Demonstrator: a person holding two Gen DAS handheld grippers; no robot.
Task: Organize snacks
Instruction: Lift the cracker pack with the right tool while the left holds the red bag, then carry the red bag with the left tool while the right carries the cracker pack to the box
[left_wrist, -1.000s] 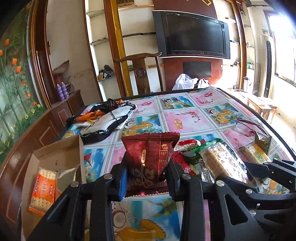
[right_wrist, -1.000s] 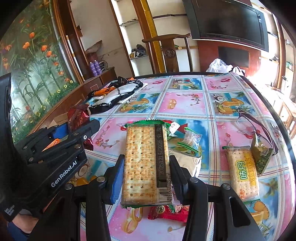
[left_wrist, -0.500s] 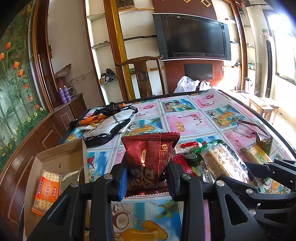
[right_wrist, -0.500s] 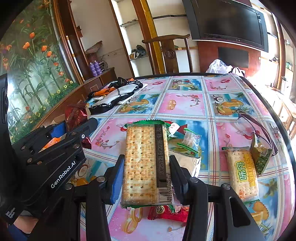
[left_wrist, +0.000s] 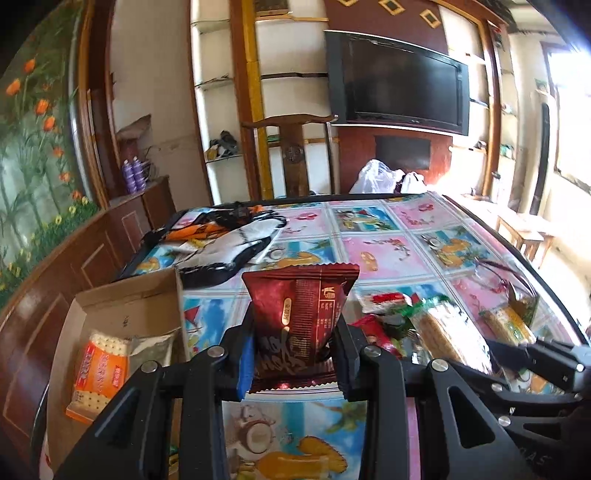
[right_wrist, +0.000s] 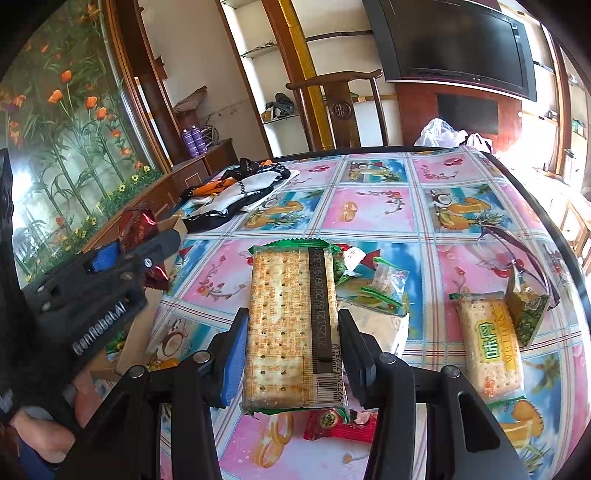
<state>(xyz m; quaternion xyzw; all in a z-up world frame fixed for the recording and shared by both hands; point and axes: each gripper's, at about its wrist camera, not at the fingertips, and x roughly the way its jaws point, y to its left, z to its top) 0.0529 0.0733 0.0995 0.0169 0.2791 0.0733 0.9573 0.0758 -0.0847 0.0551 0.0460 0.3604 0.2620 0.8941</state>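
Note:
My left gripper (left_wrist: 293, 343) is shut on a dark red snack packet (left_wrist: 299, 317) and holds it upright above the table, just right of an open cardboard box (left_wrist: 122, 314). The box holds an orange cracker pack (left_wrist: 99, 373) and a silver pouch (left_wrist: 153, 349). My right gripper (right_wrist: 291, 343) is shut on a green-edged cracker pack (right_wrist: 291, 325), lifted over a pile of snacks. The left gripper (right_wrist: 99, 273) with its red packet (right_wrist: 138, 230) shows at the left of the right wrist view.
On the flowered tablecloth (right_wrist: 369, 210) lie a yellow-labelled cracker pack (right_wrist: 487, 350), a small green packet (right_wrist: 526, 310), a red packet (right_wrist: 340, 428), glasses (right_wrist: 513, 254) and a black-and-white cloth (right_wrist: 236, 192). A wooden chair (left_wrist: 295, 155) stands behind the table.
The left gripper with the red packet has risen and tilted up a little, so the box sits lower in its view. The right gripper holds the cracker pack almost still.

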